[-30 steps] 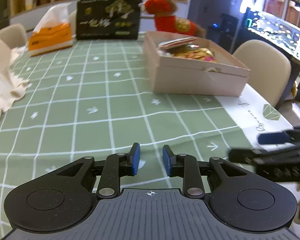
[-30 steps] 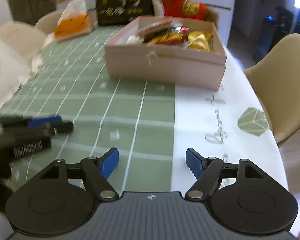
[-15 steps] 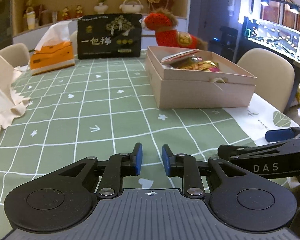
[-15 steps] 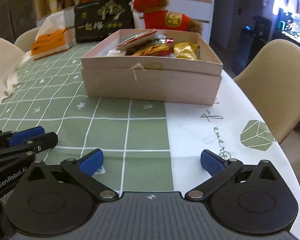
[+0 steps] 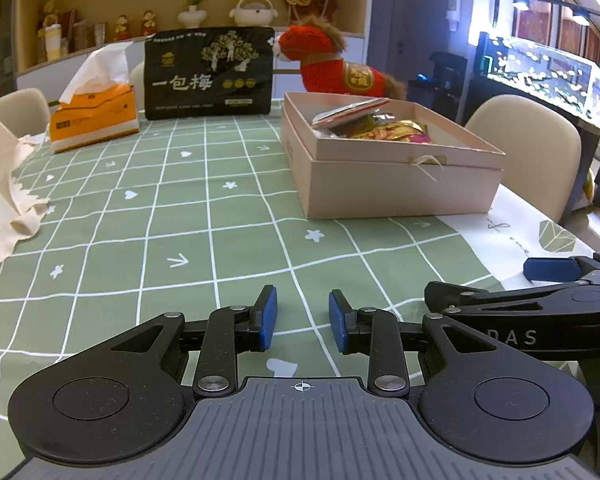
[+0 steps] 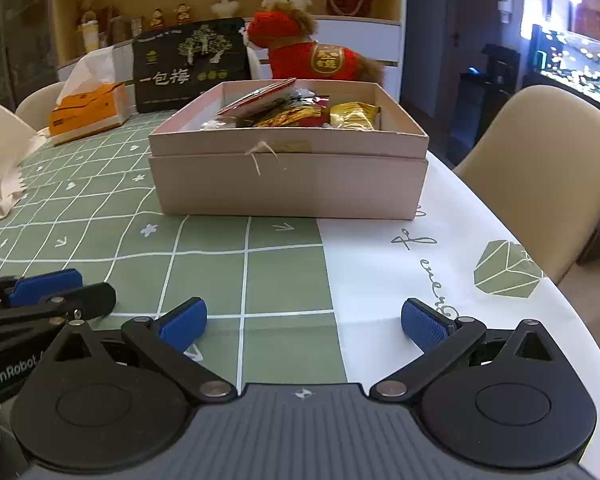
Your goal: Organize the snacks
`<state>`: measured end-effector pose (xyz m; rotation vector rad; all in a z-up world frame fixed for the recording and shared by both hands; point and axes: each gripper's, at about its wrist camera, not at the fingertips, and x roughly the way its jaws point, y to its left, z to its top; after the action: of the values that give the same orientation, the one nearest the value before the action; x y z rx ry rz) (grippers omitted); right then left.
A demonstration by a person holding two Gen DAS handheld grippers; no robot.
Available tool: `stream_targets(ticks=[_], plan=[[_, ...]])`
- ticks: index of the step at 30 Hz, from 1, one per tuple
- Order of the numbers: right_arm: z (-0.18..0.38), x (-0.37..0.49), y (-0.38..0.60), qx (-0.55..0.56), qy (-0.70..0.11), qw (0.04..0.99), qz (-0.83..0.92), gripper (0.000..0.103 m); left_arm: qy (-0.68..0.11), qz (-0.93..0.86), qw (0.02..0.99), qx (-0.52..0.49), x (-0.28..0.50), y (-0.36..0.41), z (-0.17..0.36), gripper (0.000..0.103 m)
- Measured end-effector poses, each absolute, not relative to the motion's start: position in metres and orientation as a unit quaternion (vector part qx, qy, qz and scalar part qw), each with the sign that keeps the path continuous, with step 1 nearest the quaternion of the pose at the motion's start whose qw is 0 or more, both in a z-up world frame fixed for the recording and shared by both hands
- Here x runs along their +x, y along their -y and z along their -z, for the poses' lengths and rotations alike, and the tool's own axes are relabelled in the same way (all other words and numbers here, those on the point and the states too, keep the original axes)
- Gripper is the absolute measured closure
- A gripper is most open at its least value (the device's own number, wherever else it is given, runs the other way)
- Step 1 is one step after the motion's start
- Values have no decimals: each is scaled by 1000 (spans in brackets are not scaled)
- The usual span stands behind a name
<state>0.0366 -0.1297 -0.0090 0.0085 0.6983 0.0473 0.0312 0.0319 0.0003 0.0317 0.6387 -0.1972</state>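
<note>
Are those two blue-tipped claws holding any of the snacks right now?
No, nothing is held. The left gripper is opening on a narrow empty gap; the right gripper is spread wide, empty. The snacks lie in the box.

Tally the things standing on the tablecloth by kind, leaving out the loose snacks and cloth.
Open cardboard snack box: 1
Orange tissue box: 1
Black packet with gold print: 1
Red plush horse: 1
Total: 4
</note>
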Motion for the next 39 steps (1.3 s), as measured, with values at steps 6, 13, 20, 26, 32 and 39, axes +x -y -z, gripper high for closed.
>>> stream_targets(ticks=[6,13,20,26,32,39], plan=[[9,37,130,3,-342,939,-24,0,-313,91,945,33,31,-27,0,71],[9,37,130,3,-342,939,-24,0,-313,98,945,10,31,-34,0,71],[9,37,130,3,-342,939,-24,0,-313,95,945,20,31,-32,0,71],[9,37,130,3,-342,939,-24,0,-313,94,945,29,31,-29,0,71],[9,37,130,3,-342,939,-24,0,-313,93,945,31,31,-29,0,71],[9,37,130,3,-342,939,-24,0,-313,93,945,30,31,-29,0,71]])
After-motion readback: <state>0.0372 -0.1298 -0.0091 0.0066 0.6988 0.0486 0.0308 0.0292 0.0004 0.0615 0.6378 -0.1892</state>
